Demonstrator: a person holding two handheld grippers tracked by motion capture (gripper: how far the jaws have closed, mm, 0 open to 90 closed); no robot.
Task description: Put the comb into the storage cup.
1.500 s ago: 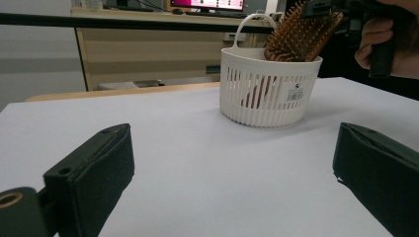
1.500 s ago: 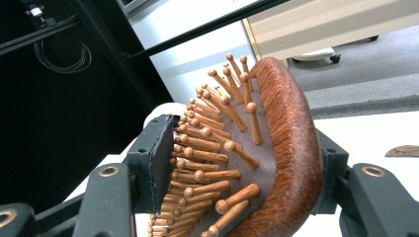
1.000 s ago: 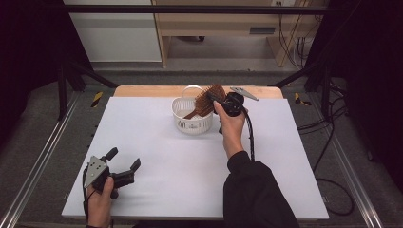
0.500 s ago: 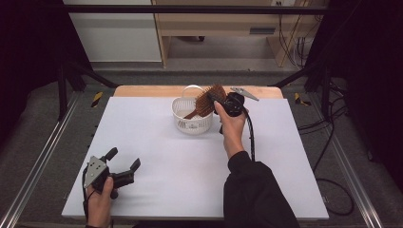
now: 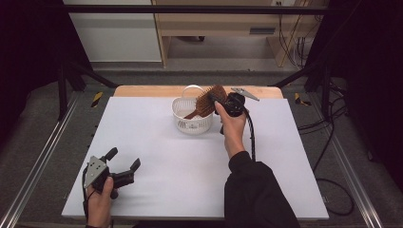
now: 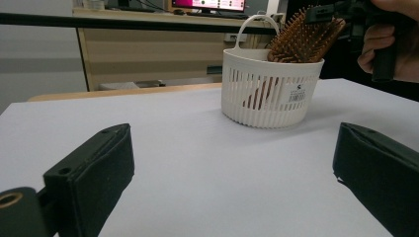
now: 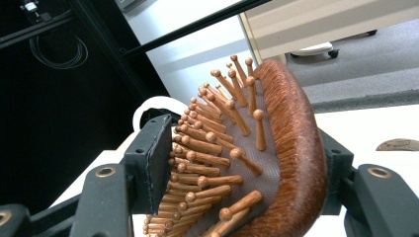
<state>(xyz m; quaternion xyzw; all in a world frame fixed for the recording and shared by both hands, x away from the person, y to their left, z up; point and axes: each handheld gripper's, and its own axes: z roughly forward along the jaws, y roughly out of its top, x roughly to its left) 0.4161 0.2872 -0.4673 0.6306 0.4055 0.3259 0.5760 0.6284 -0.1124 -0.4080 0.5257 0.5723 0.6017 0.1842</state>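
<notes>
White sheeting covers a wooden table (image 5: 157,90) framed by dark rails, with a grey floor and pale cabinets beyond. Nearest the person, at the table's front left corner, the left gripper (image 5: 122,166) rests in the left hand just above the surface, its black jaws spread wide with nothing between them. Farther back, near the table's far edge, stands a white slotted plastic basket (image 5: 192,121) with a loop handle. A wooden paddle hairbrush (image 5: 209,100) leans in it, handle down, bristled head above the rim. The right gripper (image 5: 217,99) pinches that head, one jaw against the bristles, the other against its smooth back.
</notes>
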